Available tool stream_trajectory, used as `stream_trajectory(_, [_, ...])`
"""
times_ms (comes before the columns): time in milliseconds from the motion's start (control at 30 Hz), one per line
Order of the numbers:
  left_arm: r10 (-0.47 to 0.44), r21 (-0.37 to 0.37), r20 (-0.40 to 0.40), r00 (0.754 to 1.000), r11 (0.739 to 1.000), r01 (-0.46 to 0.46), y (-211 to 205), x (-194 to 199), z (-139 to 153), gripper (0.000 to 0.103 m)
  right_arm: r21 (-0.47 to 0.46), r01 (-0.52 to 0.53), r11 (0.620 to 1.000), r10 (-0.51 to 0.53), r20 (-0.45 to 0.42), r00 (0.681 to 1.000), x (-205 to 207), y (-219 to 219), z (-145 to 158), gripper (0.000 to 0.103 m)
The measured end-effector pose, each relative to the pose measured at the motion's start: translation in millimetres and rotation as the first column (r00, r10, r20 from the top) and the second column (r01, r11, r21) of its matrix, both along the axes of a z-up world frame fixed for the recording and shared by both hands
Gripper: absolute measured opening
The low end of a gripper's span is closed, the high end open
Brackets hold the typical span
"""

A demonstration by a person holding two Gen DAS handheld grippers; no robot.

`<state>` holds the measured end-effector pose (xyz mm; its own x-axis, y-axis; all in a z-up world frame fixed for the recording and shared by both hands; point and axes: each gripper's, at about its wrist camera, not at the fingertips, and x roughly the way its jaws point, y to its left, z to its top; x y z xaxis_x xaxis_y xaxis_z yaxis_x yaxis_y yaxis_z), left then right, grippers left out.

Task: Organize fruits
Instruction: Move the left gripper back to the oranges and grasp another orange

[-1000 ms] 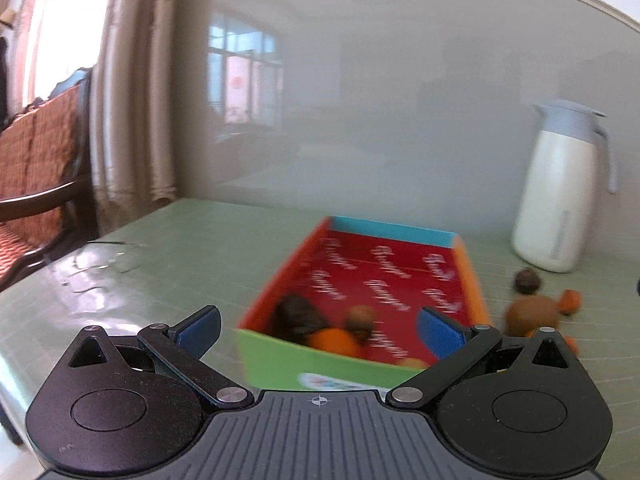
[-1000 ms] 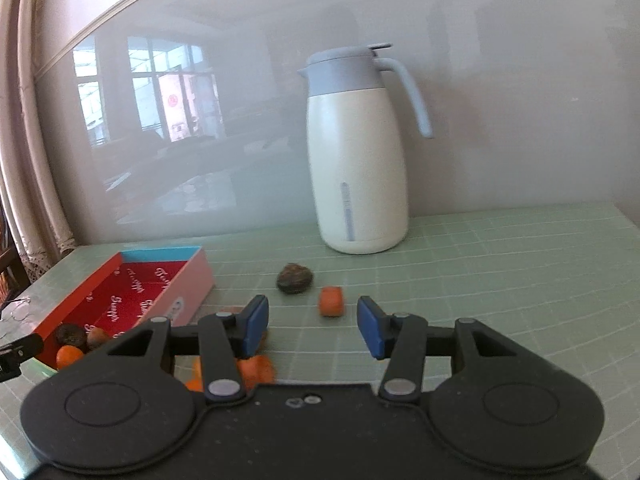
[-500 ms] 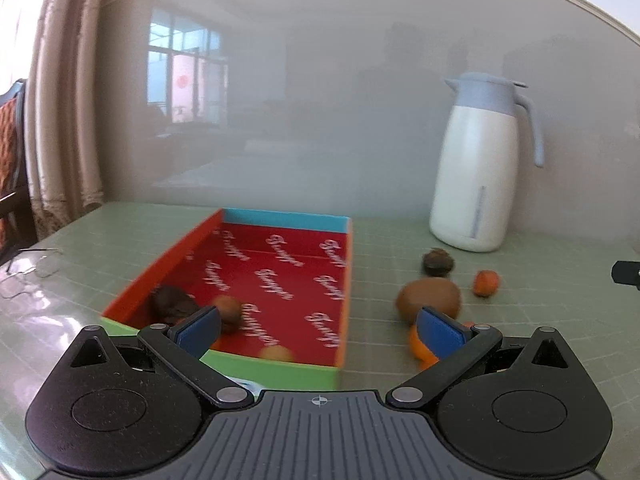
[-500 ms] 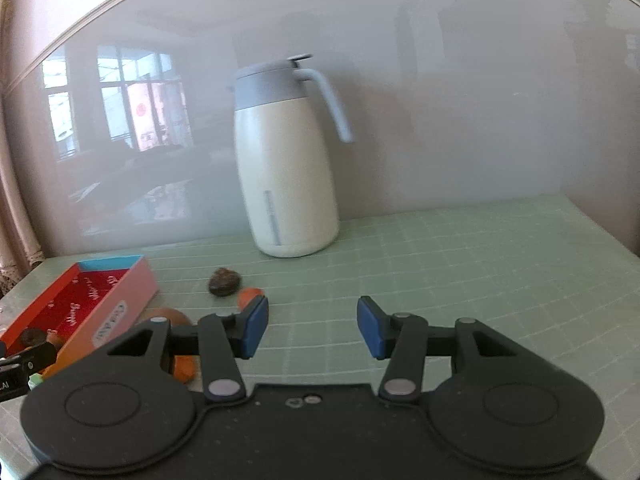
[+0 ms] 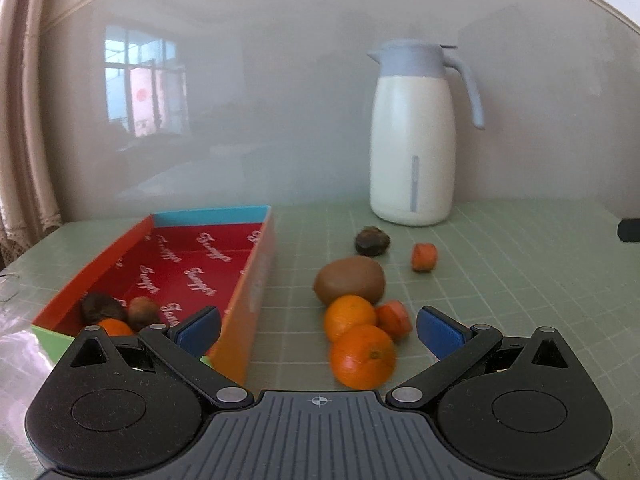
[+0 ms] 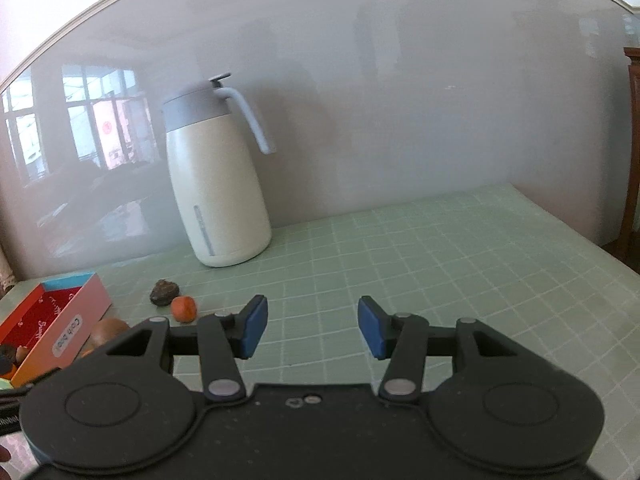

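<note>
A shallow red box (image 5: 200, 260) with orange and blue walls lies on the green table; a dark fruit (image 5: 100, 308), a small brown fruit (image 5: 142, 310) and an orange one (image 5: 114, 326) lie in its near corner. Right of it lie two tangerines (image 5: 362, 356) (image 5: 348, 314), a kiwi (image 5: 350, 280), two small orange pieces (image 5: 396, 318) (image 5: 424, 257) and a dark fruit (image 5: 372, 241). My left gripper (image 5: 318, 330) is open, empty, with the nearest tangerine just ahead between its fingers' lines. My right gripper (image 6: 312, 328) is open over bare table, right of the box (image 6: 56, 320).
A white jug with a grey-blue lid and handle (image 5: 414, 136) (image 6: 216, 176) stands against the glossy wall at the back. The gridded green mat (image 6: 440, 264) stretches to the right. A curtain (image 5: 24, 120) hangs at far left.
Both grippers have swung to the right: the box slid left in both views, the loose fruits came centre in the left view. Neither gripper took hold of anything.
</note>
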<state>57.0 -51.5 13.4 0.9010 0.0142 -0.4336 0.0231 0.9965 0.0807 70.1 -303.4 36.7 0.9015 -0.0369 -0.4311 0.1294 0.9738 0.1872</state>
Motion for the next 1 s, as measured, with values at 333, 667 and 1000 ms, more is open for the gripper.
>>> stream_trajectory(333, [-0.033,0.051,-0.062,0.998,0.998,0.036,-23,13,-15,0.103,-0.004,0.024,1.0,-0.024,-0.008,1.0,-5,-14,-3,0.051])
stream_trajectory(667, [-0.027,0.034,-0.177,0.984,0.999,0.033,-24,33,-30,0.055,-0.017,0.026,1.0,-0.026,-0.015,1.0,-4,-16,-5,0.053])
stream_trajectory(1000, [-0.042,0.006,-0.173,0.984,0.999,0.044,-22,33,-26,0.043,-0.02,0.028,0.999,-0.029,-0.022,0.999,-3,-17,-7,0.053])
